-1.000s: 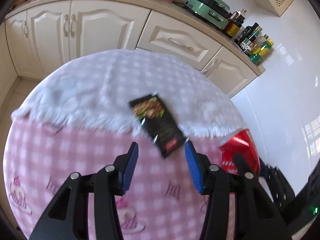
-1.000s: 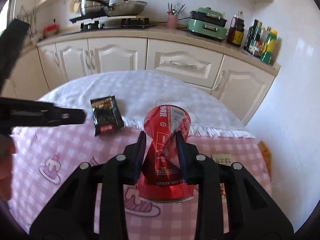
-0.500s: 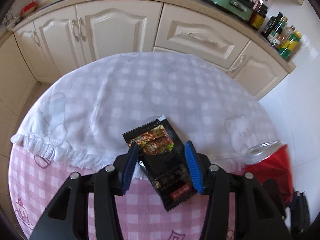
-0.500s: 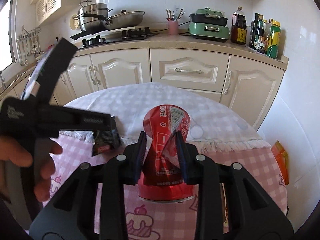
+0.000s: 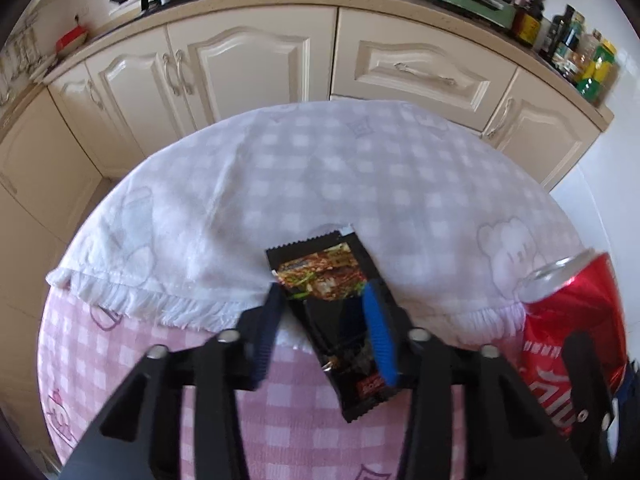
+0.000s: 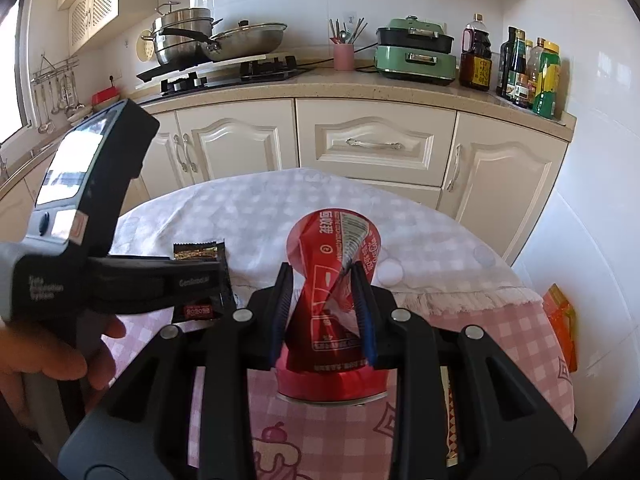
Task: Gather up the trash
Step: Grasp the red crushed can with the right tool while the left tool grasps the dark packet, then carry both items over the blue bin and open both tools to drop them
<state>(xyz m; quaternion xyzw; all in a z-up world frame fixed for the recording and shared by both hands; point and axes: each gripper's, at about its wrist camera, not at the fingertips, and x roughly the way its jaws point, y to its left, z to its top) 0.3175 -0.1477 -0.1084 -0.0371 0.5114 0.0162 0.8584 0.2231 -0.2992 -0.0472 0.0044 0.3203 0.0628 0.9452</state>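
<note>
A black snack wrapper (image 5: 320,276) lies across the fringed edge of a white cloth (image 5: 320,184) on the round table. My left gripper (image 5: 324,304) points steeply down over it. Its jaws are closing, and the blue pads (image 5: 378,332) press on the wrapper's two long sides. In the right wrist view the left gripper (image 6: 218,280) covers most of the wrapper (image 6: 200,250). My right gripper (image 6: 324,292) is shut on a crushed red can (image 6: 332,248) and holds it above the table. The same can (image 5: 572,312) shows at the right edge of the left wrist view.
A pink checked tablecloth (image 5: 120,360) covers the near part of the table. An orange packet (image 6: 562,320) sits at the table's right side. Cream cabinets (image 6: 376,144) and a counter with a stove, pans and bottles stand close behind. A person's hand (image 6: 48,360) holds the left gripper.
The left gripper moved forward over the wrapper and tipped downward, and its jaws narrowed around it. The right gripper kept its hold on the can and barely moved.
</note>
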